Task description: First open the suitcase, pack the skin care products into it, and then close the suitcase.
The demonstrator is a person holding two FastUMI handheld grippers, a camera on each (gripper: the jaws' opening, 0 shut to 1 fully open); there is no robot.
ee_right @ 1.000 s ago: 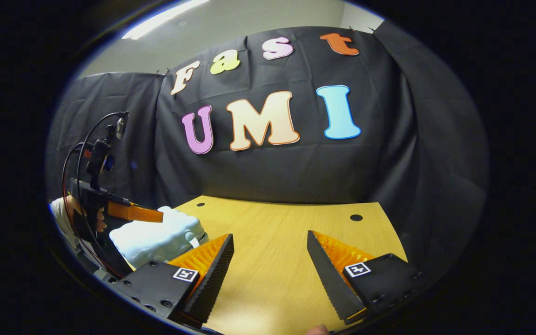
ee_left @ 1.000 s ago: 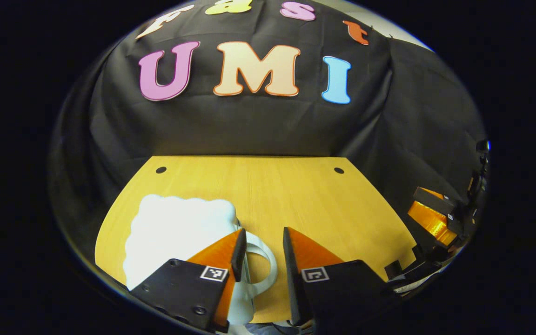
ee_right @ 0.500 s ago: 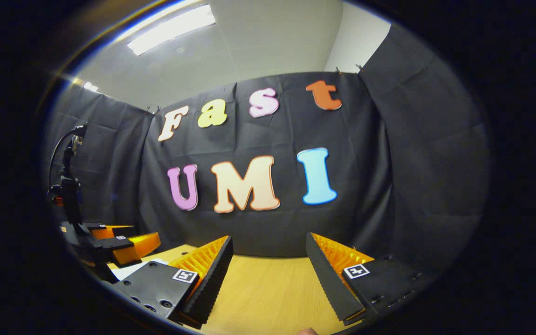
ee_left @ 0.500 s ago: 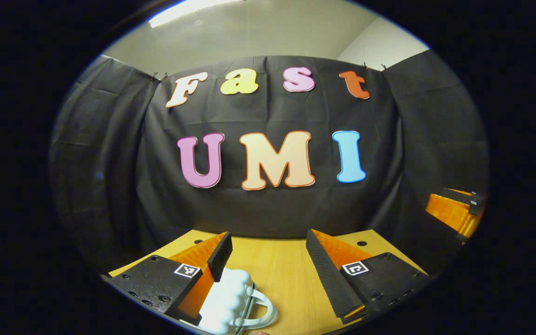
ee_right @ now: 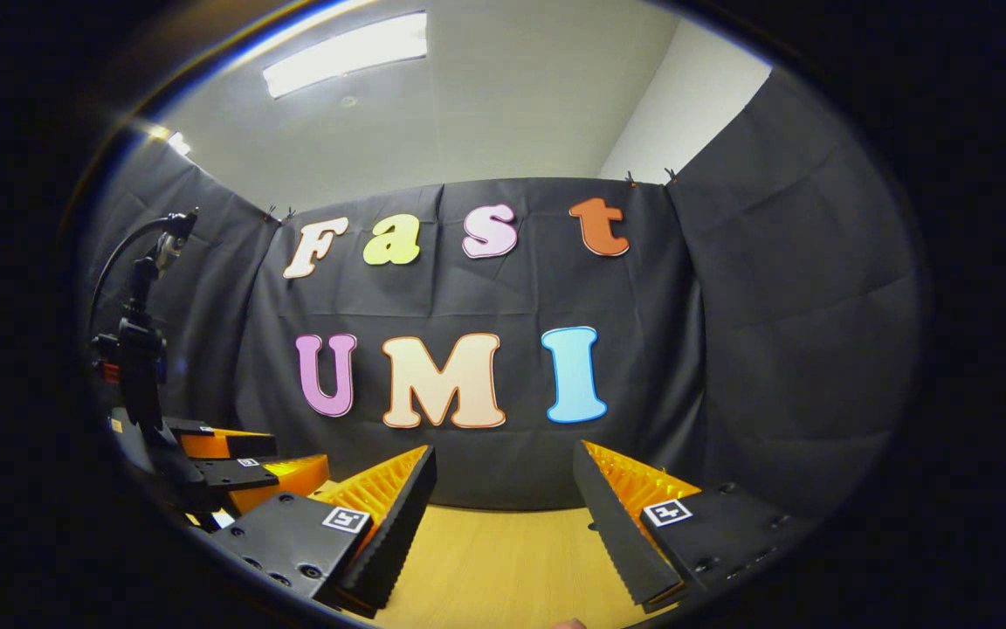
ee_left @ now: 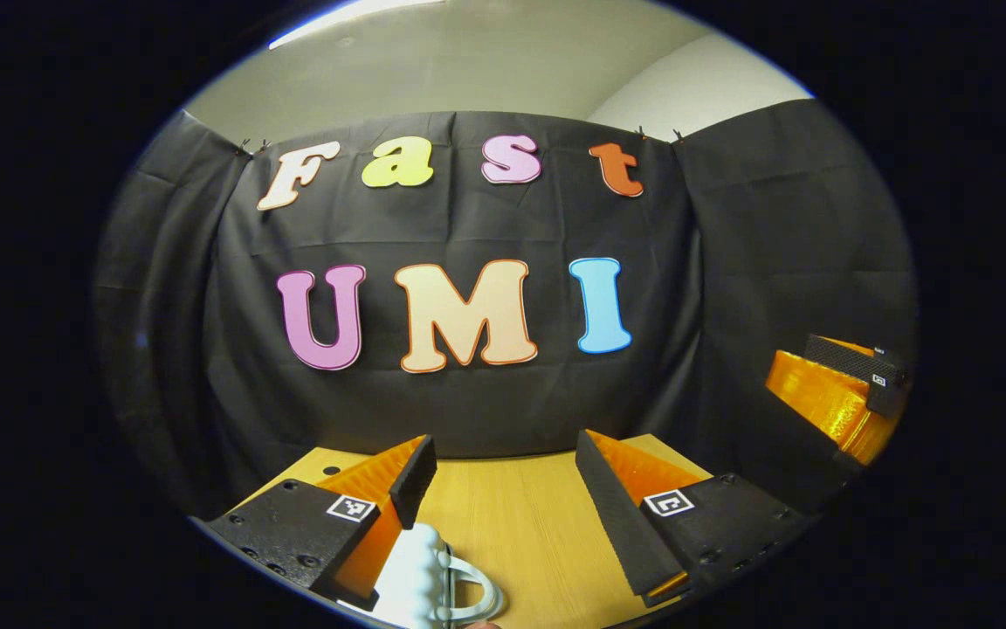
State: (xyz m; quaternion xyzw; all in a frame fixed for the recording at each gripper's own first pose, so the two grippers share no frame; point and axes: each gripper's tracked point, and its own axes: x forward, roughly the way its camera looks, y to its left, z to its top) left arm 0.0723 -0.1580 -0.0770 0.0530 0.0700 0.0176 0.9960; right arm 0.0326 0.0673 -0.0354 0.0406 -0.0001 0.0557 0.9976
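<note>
A small white suitcase (ee_left: 420,577) with a bumpy shell lies on the wooden table (ee_left: 520,524), seen low in the left gripper view. Its looped handle (ee_left: 478,590) points right and its lid looks closed. My left gripper (ee_left: 503,445) hovers just over and behind it, open with nothing between its fingers. It also appears at the left of the right gripper view (ee_right: 293,456). My right gripper (ee_right: 503,454) is open above the table and holds nothing. It also juts in from the right edge of the left gripper view (ee_left: 835,384).
The black cloth wall closes off the back and both sides of the table (ee_right: 503,559). A black stand with a cable (ee_right: 141,349) rises on the left gripper in the right gripper view. A ceiling light (ee_right: 346,54) glows overhead.
Both grippers have tilted upward, so the wall and ceiling now take up more of each view. The left gripper's fingers have spread wider above the suitcase handle. The suitcase has not moved.
</note>
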